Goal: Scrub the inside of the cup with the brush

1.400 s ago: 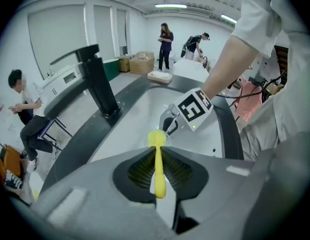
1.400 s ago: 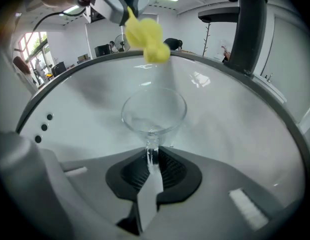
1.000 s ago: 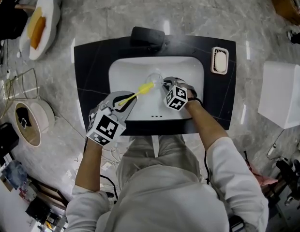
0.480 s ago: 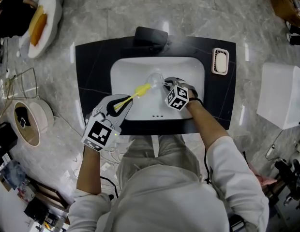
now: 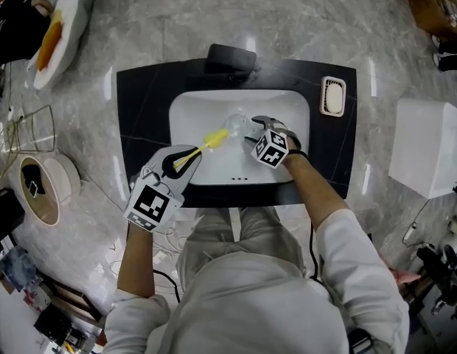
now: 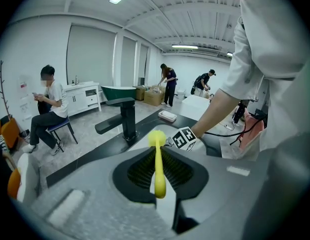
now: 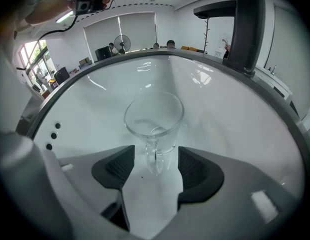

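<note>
left gripper (image 5: 181,162) holds brush (image 5: 207,142), cup (image 7: 154,118) seemingly upright.

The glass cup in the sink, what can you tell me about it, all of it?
The cup is clear glass, wide at the rim and narrower toward the base, with a small loop handle. It stands upright, mouth up, on the white floor of the sink. Its handle points into the gap of the right gripper, whose jaws have just been opening and now stand apart on either side, pads not pressing it. The yellow brush points at it from the left, outside the cup.
</note>
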A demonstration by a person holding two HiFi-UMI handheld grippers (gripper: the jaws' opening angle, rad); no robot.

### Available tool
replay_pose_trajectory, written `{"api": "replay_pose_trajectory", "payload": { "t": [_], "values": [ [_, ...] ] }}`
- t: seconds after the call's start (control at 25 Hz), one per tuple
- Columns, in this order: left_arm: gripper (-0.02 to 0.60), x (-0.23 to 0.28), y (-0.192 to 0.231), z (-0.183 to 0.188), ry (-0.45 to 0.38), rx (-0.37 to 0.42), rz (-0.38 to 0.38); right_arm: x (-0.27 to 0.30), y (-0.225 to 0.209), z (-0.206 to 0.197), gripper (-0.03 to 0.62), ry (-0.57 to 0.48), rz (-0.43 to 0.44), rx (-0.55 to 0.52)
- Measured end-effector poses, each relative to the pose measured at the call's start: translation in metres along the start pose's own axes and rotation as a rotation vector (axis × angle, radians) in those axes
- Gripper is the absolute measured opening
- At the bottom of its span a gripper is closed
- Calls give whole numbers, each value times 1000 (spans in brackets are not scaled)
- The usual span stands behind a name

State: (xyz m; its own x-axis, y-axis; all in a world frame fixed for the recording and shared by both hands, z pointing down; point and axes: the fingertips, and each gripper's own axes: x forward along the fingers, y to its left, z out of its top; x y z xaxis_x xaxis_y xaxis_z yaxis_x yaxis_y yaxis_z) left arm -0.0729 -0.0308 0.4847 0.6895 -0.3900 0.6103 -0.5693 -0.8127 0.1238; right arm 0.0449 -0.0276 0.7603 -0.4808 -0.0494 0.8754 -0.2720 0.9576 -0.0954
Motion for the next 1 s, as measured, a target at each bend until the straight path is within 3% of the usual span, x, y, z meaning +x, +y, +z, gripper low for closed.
{"api": "replay_pose_trajectory", "payload": {
  "t": [0.6,1.0],
  "values": [
    [38,-7,-1,4,-18,-3,12,-30,1,0,334,-29,10,4],
    [39,-16,0,4,-24,-7,29,-100,0,32,334,-201,-61,5]
  ]
}}
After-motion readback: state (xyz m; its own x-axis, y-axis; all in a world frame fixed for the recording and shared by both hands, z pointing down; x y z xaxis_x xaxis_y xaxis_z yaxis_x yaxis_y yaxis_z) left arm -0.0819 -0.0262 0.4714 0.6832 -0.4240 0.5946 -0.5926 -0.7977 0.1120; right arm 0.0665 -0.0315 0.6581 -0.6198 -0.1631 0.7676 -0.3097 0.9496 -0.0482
